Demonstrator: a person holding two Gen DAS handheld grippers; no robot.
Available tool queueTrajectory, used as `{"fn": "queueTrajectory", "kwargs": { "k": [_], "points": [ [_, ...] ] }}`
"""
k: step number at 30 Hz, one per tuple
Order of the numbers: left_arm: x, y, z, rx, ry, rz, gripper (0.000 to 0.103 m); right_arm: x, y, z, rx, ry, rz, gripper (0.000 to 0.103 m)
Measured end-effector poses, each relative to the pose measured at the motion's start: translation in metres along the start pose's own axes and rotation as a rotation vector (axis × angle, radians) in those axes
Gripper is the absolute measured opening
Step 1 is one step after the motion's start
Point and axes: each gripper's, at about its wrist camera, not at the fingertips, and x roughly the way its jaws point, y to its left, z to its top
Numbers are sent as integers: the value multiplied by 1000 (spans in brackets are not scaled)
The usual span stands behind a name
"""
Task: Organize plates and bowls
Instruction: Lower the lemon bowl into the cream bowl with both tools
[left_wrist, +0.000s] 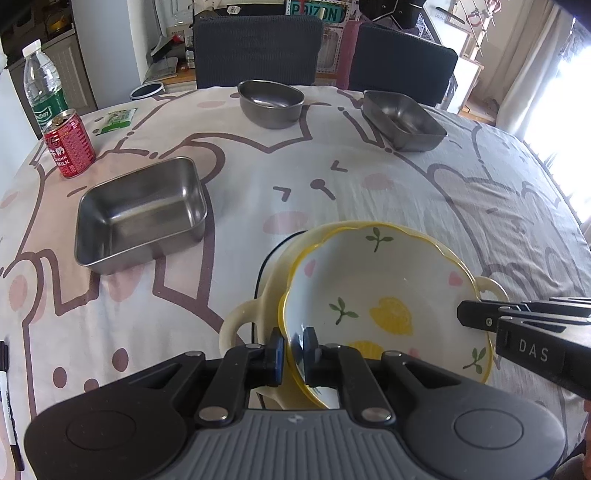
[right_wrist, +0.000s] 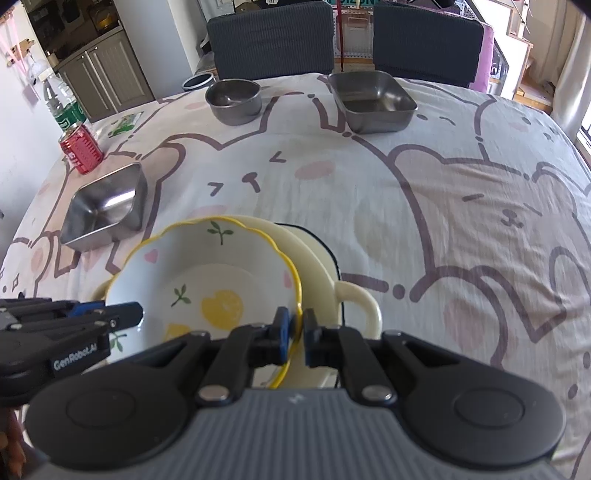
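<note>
From the left wrist camera, the left gripper (left_wrist: 294, 349) points steeply down at the table, its two blue-padded fingers pinched on the near left rim of the lemon-patterned bowl (left_wrist: 384, 306), one pad inside the rim and one outside. The bowl sits tilted inside the cream two-handled dish (left_wrist: 243, 317), which rests on the cartoon-print tablecloth (left_wrist: 332, 184). The right gripper (left_wrist: 461, 314) reaches in from the right edge and touches the bowl's opposite rim (its pads are hidden here). Farther off stand a square steel tray (left_wrist: 140, 218), a round steel bowl (left_wrist: 271, 103), another steel tray (left_wrist: 404, 120), a red can (left_wrist: 70, 144) and a water bottle (left_wrist: 42, 85).

From the right wrist camera, the right gripper (right_wrist: 298, 334) is angled downward too, clamped on the yellow edge of the lemon-patterned bowl (right_wrist: 207, 280) at its near right side. The left gripper (right_wrist: 136, 314) enters from the left, low over the bowl's far rim. The cream two-handled dish (right_wrist: 354, 295) shows beneath and to the right.
</note>
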Motion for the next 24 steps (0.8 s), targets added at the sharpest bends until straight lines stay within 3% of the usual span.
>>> {"fn": "queueTrajectory", "kwargs": {
  "k": [11, 15, 24],
  "points": [
    [6, 0, -1, -5, 31, -19, 12, 9, -9, 0, 31, 47, 11, 10],
    [6, 1, -2, -15, 33, -28, 15, 15, -18, 0, 90, 86, 61, 11],
    [4, 0, -2, -15, 31, -27, 15, 11, -23, 2, 117, 68, 79, 11]
  ]
}}
